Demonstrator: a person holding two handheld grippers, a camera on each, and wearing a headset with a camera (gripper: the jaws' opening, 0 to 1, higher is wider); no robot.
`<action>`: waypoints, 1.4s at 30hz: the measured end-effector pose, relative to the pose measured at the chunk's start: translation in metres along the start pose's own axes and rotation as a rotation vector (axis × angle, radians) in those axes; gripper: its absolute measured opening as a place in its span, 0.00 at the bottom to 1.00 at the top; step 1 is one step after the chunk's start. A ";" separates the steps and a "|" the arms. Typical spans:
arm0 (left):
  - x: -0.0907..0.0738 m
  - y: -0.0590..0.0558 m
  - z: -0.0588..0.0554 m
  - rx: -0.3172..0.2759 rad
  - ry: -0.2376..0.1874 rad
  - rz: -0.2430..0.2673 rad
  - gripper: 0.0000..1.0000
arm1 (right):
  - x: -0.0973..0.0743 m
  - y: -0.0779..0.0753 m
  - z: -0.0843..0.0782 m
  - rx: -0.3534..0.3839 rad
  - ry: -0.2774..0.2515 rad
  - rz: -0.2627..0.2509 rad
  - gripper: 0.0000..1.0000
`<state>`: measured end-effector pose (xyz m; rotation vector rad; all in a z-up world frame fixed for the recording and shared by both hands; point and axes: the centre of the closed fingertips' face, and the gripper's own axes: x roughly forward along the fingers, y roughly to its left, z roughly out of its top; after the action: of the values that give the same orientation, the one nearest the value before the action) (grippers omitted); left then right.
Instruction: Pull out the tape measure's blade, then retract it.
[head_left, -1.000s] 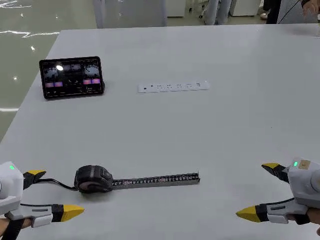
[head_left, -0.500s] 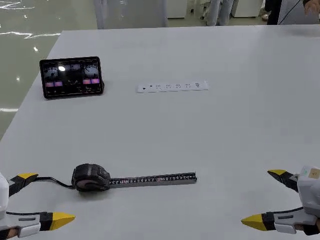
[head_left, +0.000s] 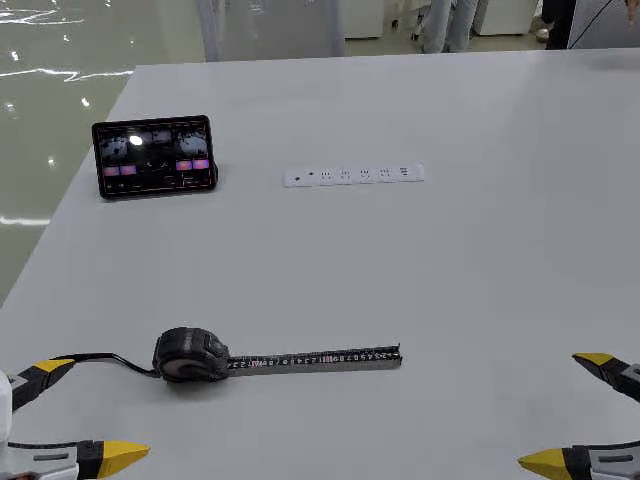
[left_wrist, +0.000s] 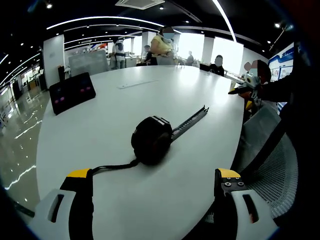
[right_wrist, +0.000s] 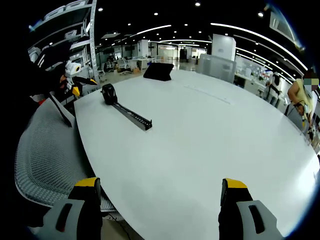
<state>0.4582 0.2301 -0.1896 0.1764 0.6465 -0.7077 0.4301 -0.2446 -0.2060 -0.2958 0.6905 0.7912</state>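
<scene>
A black tape measure (head_left: 188, 354) lies on the white table (head_left: 400, 260), its blade (head_left: 315, 359) pulled out to the right and a black cord trailing left. From the left gripper view the case (left_wrist: 151, 139) sits ahead between the jaws, at a distance. My left gripper (head_left: 85, 410) is open at the bottom left, close to the cord, holding nothing. My right gripper (head_left: 578, 410) is open at the bottom right, far from the blade's tip (right_wrist: 146, 125). The left gripper (right_wrist: 74, 75) appears small in the right gripper view.
A dark tablet (head_left: 155, 157) stands at the back left. A white power strip (head_left: 354, 175) lies in the middle of the table. A mesh chair (right_wrist: 45, 155) sits by the near edge. People stand beyond the far side (left_wrist: 162, 45).
Both grippers have drawn back toward the near edge and sit lower in the picture. The tape measure and its extended blade lie as before; the head camera shifted slightly.
</scene>
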 end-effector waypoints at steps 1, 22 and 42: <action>0.000 0.000 0.000 0.000 0.001 0.001 0.99 | 0.000 0.000 -0.003 0.003 0.010 0.000 0.99; 0.012 0.013 0.007 -0.083 -0.048 0.042 0.99 | -0.002 -0.004 0.003 -0.033 0.034 -0.007 0.99; 0.041 0.007 0.049 -0.190 -0.112 0.176 0.99 | 0.018 -0.019 0.040 -0.103 0.038 0.032 0.99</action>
<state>0.5107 0.1946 -0.1760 0.0171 0.5798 -0.4802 0.4712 -0.2278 -0.1879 -0.3946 0.6931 0.8547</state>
